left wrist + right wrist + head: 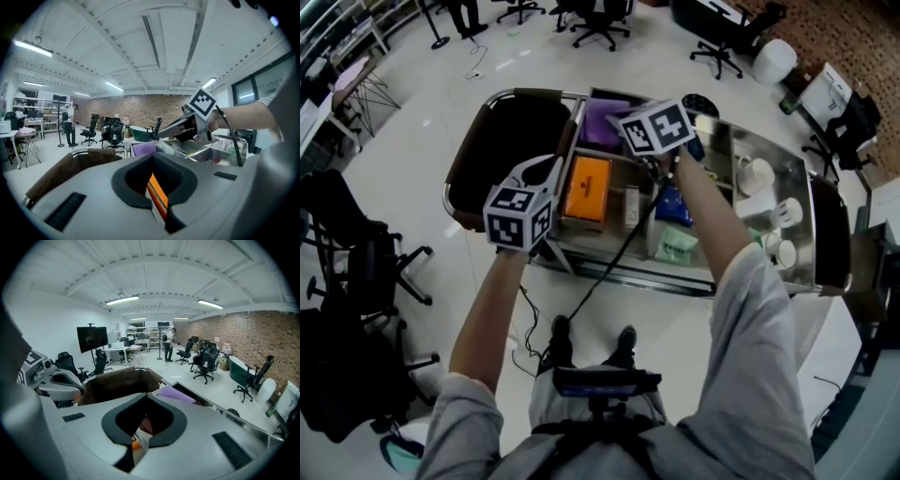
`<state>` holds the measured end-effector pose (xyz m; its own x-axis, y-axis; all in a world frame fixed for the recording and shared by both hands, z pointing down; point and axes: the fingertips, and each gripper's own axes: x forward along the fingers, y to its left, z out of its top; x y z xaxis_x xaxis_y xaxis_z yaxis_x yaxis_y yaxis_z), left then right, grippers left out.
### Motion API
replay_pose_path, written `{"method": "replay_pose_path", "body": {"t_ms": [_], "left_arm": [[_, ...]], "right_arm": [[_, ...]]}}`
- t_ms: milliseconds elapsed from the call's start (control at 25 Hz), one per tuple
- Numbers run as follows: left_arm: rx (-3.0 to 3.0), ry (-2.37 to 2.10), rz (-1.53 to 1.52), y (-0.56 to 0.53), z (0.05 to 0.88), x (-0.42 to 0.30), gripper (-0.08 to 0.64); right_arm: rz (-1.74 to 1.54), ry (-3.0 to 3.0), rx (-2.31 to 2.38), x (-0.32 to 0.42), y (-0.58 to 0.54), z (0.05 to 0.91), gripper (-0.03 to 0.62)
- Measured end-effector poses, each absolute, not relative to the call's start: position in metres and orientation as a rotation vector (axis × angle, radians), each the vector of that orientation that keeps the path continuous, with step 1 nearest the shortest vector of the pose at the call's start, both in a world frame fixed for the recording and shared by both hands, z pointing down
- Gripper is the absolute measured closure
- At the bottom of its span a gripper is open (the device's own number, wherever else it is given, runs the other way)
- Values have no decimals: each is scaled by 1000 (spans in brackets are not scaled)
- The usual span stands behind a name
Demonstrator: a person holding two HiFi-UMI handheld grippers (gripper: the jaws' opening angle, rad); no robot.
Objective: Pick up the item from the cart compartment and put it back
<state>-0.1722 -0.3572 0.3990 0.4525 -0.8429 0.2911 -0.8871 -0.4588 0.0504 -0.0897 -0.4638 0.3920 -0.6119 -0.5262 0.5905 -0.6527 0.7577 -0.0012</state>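
Observation:
A steel cart (630,273) holds several items in its compartments: an orange box (589,187), a purple pack (604,122), blue packs (674,203) and a green packet (678,246). My right gripper's marker cube (656,127) hovers above the middle compartments, its jaws hidden beneath it. In the right gripper view my right gripper (143,420) is shut, and only a sliver of the cart's contents shows through the slit. My left gripper (152,176) is shut too, over the cart's left part, with the orange box (158,199) showing past its jaws. Its cube (520,214) sits left of that box.
A brown bag (511,141) hangs open at the cart's left end. White cups (759,173) stand in the right tray. A black cable (609,262) runs from my right hand down to the floor. Office chairs (356,253) stand to the left, and a person (70,124) stands far off.

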Motion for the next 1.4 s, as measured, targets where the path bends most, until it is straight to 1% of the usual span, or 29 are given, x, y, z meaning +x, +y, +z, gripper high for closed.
{"method": "replay_pose_path", "body": {"t_ms": [320, 640, 1080, 1400], "left_arm": [[2531, -1508, 312, -323, 386, -170, 554], [2563, -1483, 294, -281, 384, -163, 554], [2581, -1445, 297, -241, 388, -152, 554], [2555, -1428, 273, -224, 400, -151, 554]], "right_arm": [[295, -2435, 1020, -46, -401, 354, 583], [345, -2469, 1203, 24, -324, 339, 583], [352, -2390, 1489, 124, -234, 351, 583], [430, -2361, 1699, 167, -175, 366, 583]]}}
